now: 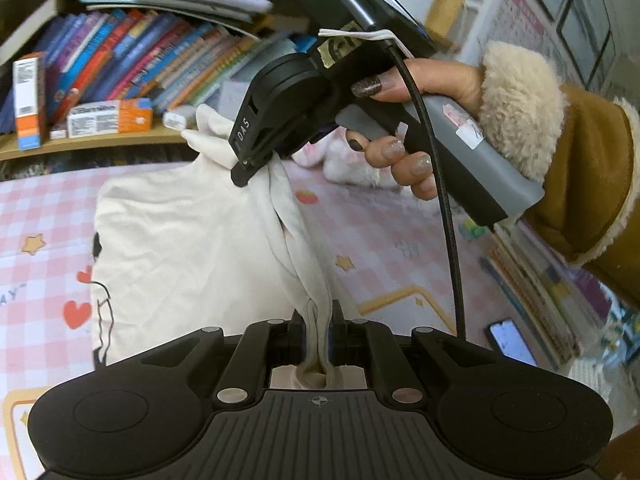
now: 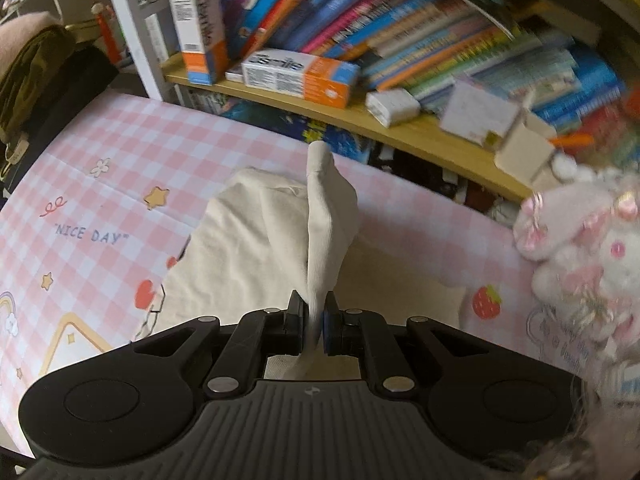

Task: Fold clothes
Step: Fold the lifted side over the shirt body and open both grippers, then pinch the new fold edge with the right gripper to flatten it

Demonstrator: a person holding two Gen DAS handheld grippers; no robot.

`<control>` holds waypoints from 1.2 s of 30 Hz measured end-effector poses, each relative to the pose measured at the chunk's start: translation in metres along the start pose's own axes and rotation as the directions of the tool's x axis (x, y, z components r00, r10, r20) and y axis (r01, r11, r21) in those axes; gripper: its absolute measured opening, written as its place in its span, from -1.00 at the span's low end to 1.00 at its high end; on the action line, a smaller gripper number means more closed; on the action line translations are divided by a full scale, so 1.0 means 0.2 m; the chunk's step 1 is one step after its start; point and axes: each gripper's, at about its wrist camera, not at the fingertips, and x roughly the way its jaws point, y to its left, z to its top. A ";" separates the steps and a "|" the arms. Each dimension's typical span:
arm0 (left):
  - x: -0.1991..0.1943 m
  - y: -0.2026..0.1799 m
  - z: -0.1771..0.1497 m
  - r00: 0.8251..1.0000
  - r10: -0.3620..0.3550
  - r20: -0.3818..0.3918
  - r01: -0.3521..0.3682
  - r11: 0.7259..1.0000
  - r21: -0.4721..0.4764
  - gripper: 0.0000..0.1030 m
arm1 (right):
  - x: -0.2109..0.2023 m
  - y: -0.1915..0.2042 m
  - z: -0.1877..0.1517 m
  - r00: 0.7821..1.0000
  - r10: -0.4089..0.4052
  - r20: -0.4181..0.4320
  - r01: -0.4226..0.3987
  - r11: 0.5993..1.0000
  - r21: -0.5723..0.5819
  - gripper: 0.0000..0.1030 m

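Both grippers pinch bunched edges of a cream shirt [image 1: 180, 224] lifted partly off the pink checked tablecloth [image 2: 120, 152]. The left gripper [image 1: 318, 320] clamps one fold, and the right gripper [image 2: 316, 320] clamps another, just in front of a bookshelf [image 2: 400, 120].

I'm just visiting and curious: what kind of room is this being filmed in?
Probably a bedroom or a child's room at home. A pink checked sheet with stars and "NICE DAY" covers the surface, a wooden shelf is packed with colourful books, and a pink plush toy sits nearby.
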 end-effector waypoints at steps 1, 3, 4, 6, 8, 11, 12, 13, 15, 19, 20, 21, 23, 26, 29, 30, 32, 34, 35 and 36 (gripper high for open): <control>0.02 -0.02 -0.01 1.000 0.001 -0.014 0.000 1.000 0.007 -0.85 | 0.00 -0.03 -0.02 1.000 0.006 -0.003 -0.006 1.000 0.011 -0.85; 0.07 -0.05 -0.02 0.999 0.001 -0.045 0.000 1.000 0.018 -0.84 | 0.02 -0.09 -0.06 1.000 0.017 -0.007 -0.017 0.999 0.032 -0.85; 0.10 -0.06 -0.04 0.998 0.003 -0.061 -0.001 1.000 0.023 -0.84 | 0.03 -0.12 -0.08 1.000 0.024 -0.008 -0.023 0.999 0.043 -0.85; 0.16 -0.09 -0.05 0.996 0.007 -0.094 -0.004 0.999 0.033 -0.83 | 0.05 -0.18 -0.12 0.999 0.033 -0.015 -0.032 0.997 0.071 -0.85; 0.22 -0.11 -0.07 0.992 0.014 -0.123 -0.009 0.999 0.044 -0.83 | 0.09 -0.23 -0.17 0.999 0.041 -0.024 -0.038 0.994 0.101 -0.85; 0.28 -0.14 -0.09 0.988 -0.003 -0.155 0.010 0.999 0.045 -0.73 | 0.16 -0.30 -0.22 0.998 0.048 -0.041 -0.041 0.987 0.154 -0.83; 0.29 -0.15 -0.10 0.986 -0.010 -0.165 0.017 0.999 0.044 -0.67 | 0.18 -0.33 -0.24 0.998 0.045 -0.048 -0.036 0.984 0.177 -0.83; 0.31 -0.16 -0.11 0.984 -0.017 -0.175 0.025 0.999 0.044 -0.58 | 0.21 -0.35 -0.26 0.998 0.041 -0.057 -0.029 0.980 0.199 -0.81; 0.33 -0.17 -0.12 0.980 -0.042 -0.193 0.050 0.998 0.036 -0.44 | 0.24 -0.39 -0.29 0.997 0.022 -0.072 -0.005 0.972 0.235 -0.66; 0.27 -0.21 -0.16 0.971 -0.141 -0.195 0.147 0.989 0.018 -0.27 | 0.21 -0.46 -0.38 0.997 0.007 -0.074 0.016 0.952 0.307 -0.25; 0.24 -0.19 -0.17 0.971 -0.158 -0.182 0.163 0.986 0.015 -0.27 | 0.18 -0.47 -0.40 0.997 0.027 -0.070 -0.002 0.944 0.331 -0.25; 0.20 -0.17 -0.18 0.972 -0.168 -0.164 0.172 0.985 0.010 -0.25 | 0.15 -0.48 -0.42 0.997 0.053 -0.063 -0.027 0.935 0.352 -0.25; 0.11 -0.12 -0.19 0.977 -0.174 -0.124 0.174 0.985 -0.010 -0.25 | 0.07 -0.47 -0.49 0.994 0.102 -0.039 -0.079 0.920 0.383 -0.16; -0.02 0.04 -0.21 0.995 -0.092 -0.049 0.087 0.991 -0.097 -0.25 | -0.05 -0.40 -0.61 0.988 0.153 -0.014 -0.135 0.910 0.392 -0.09; -0.12 0.23 -0.24 1.000 0.027 -0.010 -0.028 0.981 -0.190 -0.27 | -0.14 -0.32 -0.74 0.979 0.202 -0.001 -0.185 0.897 0.401 -0.09; -0.15 0.28 -0.25 0.998 0.068 -0.003 -0.067 0.975 -0.210 -0.28 | -0.16 -0.29 -0.79 0.976 0.220 -0.003 -0.200 0.891 0.407 -0.09; -0.18 0.36 -0.27 0.993 0.121 0.002 -0.117 0.963 -0.242 -0.28 | -0.18 -0.23 -0.88 0.969 0.248 -0.011 -0.220 0.879 0.424 -0.09; -0.19 0.41 -0.29 0.988 0.155 -0.005 -0.151 0.953 -0.261 -0.29 | -0.17 -0.19 -0.93 0.966 0.257 -0.025 -0.220 0.869 0.443 -0.09; -0.18 0.42 -0.30 0.986 0.169 -0.013 -0.166 0.950 -0.264 -0.29 | -0.15 -0.17 -0.96 0.965 0.259 -0.033 -0.216 0.865 0.454 -0.13; -0.18 0.43 -0.31 0.983 0.182 -0.021 -0.181 0.947 -0.266 -0.29 | -0.13 -0.16 -0.98 0.965 0.260 -0.041 -0.212 0.860 0.464 -0.21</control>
